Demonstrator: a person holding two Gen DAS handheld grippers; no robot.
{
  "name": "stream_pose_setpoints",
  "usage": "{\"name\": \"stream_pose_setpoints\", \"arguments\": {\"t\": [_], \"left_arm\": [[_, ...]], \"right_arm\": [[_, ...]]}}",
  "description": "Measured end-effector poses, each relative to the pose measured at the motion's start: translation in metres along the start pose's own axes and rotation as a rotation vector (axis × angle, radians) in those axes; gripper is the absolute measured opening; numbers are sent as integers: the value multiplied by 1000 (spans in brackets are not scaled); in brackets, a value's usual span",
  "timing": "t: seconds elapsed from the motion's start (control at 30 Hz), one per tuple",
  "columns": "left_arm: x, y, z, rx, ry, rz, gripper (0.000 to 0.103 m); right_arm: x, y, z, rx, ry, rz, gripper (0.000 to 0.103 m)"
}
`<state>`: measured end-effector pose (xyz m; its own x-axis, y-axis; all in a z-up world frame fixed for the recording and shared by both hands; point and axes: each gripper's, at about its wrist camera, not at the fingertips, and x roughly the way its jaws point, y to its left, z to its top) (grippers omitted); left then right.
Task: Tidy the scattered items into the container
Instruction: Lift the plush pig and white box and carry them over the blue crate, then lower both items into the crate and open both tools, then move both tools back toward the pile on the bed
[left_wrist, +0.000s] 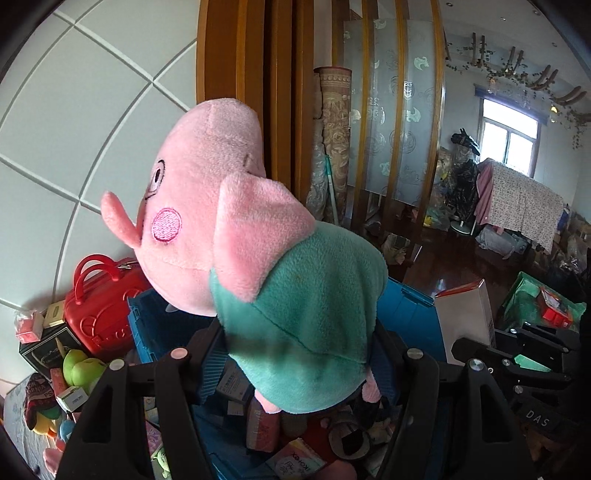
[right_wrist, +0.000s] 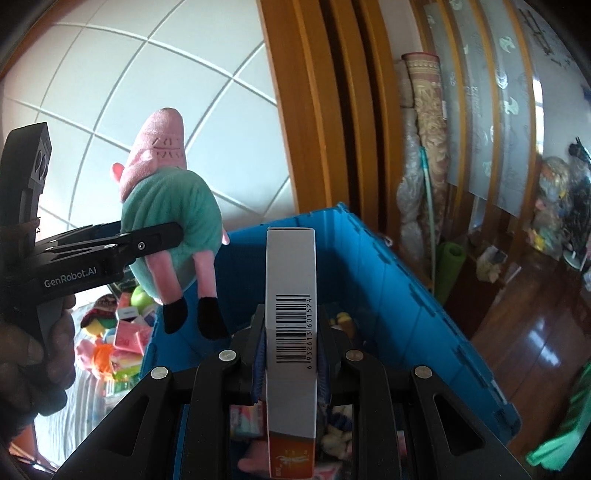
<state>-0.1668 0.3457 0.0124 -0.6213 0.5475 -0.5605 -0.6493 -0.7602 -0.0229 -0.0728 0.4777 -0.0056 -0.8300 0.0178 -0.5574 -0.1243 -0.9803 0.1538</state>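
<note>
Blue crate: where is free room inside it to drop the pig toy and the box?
The blue crate shows bare wall and open space along its far and right sides. Its near floor, under both grippers, is crowded with small packs and toys. The pig toy hangs over the left rim; the box is above the middle. Outside, left of the crate, the clutter leaves no bare patch.
</note>
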Motion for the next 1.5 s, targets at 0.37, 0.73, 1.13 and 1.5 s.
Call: {"name": "stream_pose_setpoints", "arguments": {"t": [0.37,0.73,1.13,1.5], "left_arm": [[25,-19,10,22,23,-45,66],[48,-22,20,10,64,-82,102],[18,38,7,-118,11,17,103],[-43,100,-49,-184,5,156,103]], "right_arm": [[-3,-16,-6,27,15,-40,22],[6,-19,-9,4,25,-105,103],[16,-7,-7,-30,34,-73,100],[33,59,-6,-134,54,28,101]]}}
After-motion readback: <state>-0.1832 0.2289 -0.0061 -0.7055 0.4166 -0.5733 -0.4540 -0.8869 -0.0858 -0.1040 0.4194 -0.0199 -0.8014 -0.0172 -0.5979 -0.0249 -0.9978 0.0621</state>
